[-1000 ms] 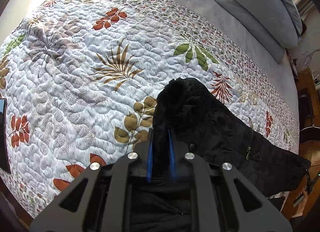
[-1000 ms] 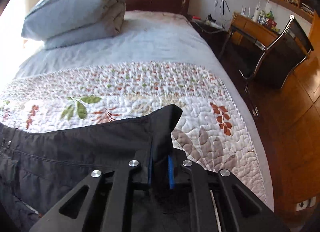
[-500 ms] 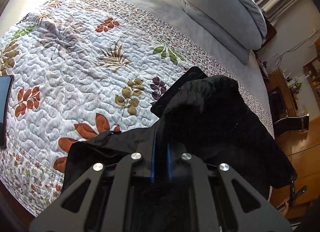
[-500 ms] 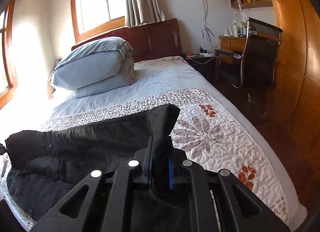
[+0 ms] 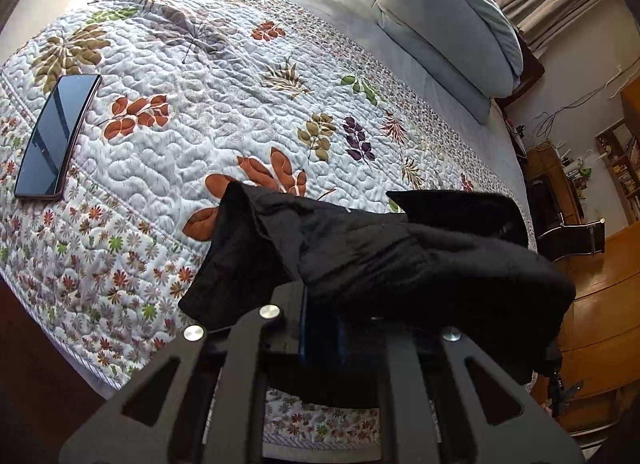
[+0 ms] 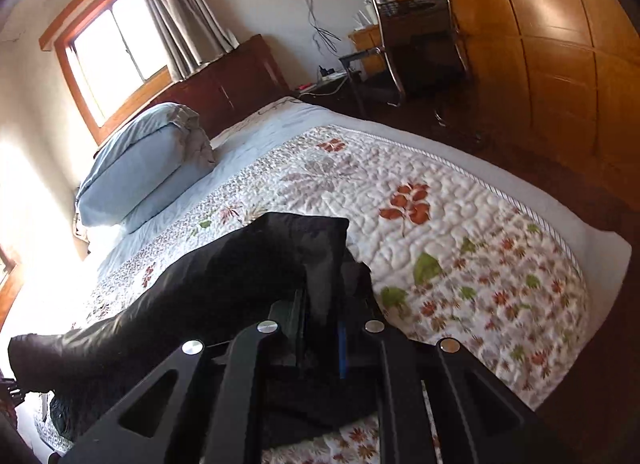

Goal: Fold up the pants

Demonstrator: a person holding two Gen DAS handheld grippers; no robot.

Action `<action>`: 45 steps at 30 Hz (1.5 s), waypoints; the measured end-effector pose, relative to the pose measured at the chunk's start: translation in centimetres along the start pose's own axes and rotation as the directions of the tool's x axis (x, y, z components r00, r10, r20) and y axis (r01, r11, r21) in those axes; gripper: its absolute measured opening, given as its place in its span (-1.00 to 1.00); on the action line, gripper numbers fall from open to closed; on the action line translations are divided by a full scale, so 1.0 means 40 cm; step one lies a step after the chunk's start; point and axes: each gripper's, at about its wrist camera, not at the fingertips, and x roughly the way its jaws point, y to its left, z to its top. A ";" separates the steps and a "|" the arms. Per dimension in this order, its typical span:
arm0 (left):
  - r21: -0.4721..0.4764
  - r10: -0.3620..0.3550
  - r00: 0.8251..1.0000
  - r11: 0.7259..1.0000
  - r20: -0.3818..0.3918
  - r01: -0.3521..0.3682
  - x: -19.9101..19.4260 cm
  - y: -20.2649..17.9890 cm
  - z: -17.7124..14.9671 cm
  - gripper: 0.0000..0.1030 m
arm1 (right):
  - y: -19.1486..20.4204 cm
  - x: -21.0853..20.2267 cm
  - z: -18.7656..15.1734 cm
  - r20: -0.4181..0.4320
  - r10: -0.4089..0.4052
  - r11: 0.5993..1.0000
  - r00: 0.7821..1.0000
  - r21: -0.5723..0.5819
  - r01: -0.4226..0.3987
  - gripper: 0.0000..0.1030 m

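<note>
The left gripper (image 5: 322, 330) is clenched on a bunch of the black pants (image 5: 400, 260), which hang lifted above the quilt (image 5: 192, 135) near the bed's foot edge. The right gripper (image 6: 322, 338) grasps another part of the pants (image 6: 224, 284), the fabric trailing toward 8 o'clock. A phone (image 5: 58, 135) lies at 10 o'clock in the left view; the pillow (image 6: 140, 163) sits at 11 o'clock in the right view

Daylight pours in through the window (image 6: 116, 51) at far left, blowing out the left wall. The wardrobe (image 6: 560, 43) shows soft glare. Fisheye edges curve and darken; the right view is slightly blurred.
</note>
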 end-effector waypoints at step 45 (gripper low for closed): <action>0.092 0.218 0.976 0.972 0.010 -0.218 0.105 -0.003 -0.112 -0.54 | 0.108 -0.127 -0.196 -0.066 0.015 0.994 0.998 0.110 -0.008 0.29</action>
